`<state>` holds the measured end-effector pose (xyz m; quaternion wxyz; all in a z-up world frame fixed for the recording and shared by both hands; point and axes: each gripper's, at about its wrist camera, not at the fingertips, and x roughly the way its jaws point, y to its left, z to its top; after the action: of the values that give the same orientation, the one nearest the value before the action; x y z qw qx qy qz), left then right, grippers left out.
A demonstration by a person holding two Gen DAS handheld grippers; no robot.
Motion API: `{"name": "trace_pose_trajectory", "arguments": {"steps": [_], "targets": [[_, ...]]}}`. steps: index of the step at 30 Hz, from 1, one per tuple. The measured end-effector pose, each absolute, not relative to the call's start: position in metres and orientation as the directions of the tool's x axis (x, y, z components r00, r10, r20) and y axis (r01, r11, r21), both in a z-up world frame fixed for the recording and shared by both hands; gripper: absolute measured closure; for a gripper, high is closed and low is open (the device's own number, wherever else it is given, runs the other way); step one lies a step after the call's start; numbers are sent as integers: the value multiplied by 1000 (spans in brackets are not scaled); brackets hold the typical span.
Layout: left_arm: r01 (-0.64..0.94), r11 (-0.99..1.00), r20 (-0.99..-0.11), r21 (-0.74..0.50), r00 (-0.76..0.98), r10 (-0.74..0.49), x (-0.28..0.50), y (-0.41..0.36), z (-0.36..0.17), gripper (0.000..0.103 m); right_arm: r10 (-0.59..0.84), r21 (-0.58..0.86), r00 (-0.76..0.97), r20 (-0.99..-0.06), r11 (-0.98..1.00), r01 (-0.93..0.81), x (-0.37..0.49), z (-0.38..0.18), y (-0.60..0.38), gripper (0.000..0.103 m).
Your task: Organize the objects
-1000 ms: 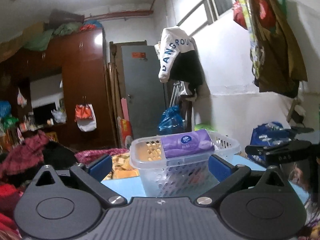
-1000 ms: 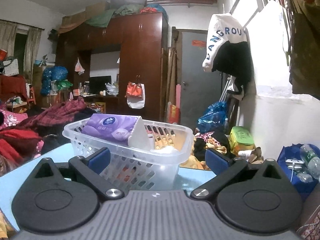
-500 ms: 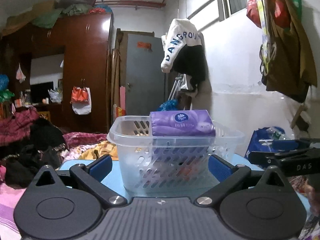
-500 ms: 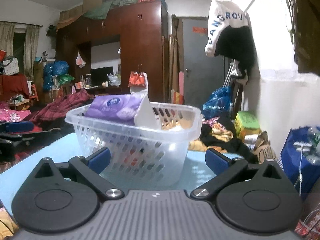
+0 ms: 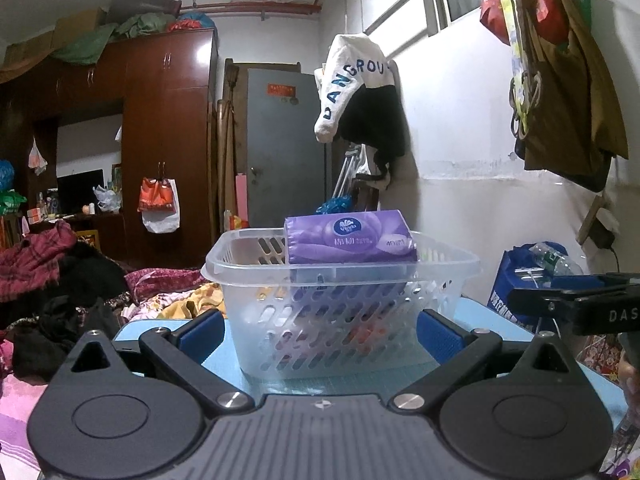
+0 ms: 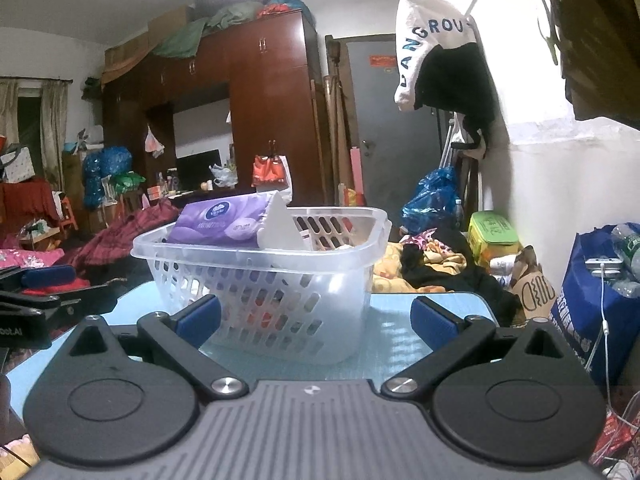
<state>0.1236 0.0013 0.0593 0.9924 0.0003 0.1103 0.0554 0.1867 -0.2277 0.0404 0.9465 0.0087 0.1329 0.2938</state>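
A clear plastic basket [image 5: 248, 270] stands on the light blue table [image 5: 216, 356]. A purple tissue pack [image 5: 350, 236] lies across its top, above the rim. In the right wrist view the same basket [image 6: 340, 304] also shows the purple pack [image 6: 218, 220] and a white wedge-shaped item [image 6: 278, 224] leaning against it. My left gripper [image 5: 320, 334] is open just short of the basket's near wall, holding nothing. My right gripper [image 6: 316, 318] is open in front of the basket, also holding nothing. Each gripper shows in the other's view, the right gripper [image 5: 576, 300] and the left gripper [image 6: 40, 288].
Piles of clothes [image 5: 60, 272] lie left of and behind the table. A blue bag [image 6: 600, 280] with bottles stands at the right by the white wall. A dark wardrobe [image 5: 168, 140] and a grey door [image 5: 284, 148] are at the back. A jacket [image 5: 360, 96] hangs on the wall.
Both grippers have moved nearer to the basket, which now looks larger and more centred in each view. Both stay open. The basket and the tissue pack have not moved.
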Motion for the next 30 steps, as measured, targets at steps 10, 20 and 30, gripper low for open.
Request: {"name": "trace_pose_trajectory", "arguments": {"steps": [10,20,30], "targets": [[-114,993,-227,15,967,115,126,-3,57,0,569,87,781,-259,819,-568,186,37,-223,0],[-113,994,-234,9,966,112,127,-5,57,0,573,89,777,-261,816,-572,185,36,-222,0],[-119,993,-238,10,964,118,128,-5,55,0,576,91,775,-261,813,-574,183,36,-221,0]]}}
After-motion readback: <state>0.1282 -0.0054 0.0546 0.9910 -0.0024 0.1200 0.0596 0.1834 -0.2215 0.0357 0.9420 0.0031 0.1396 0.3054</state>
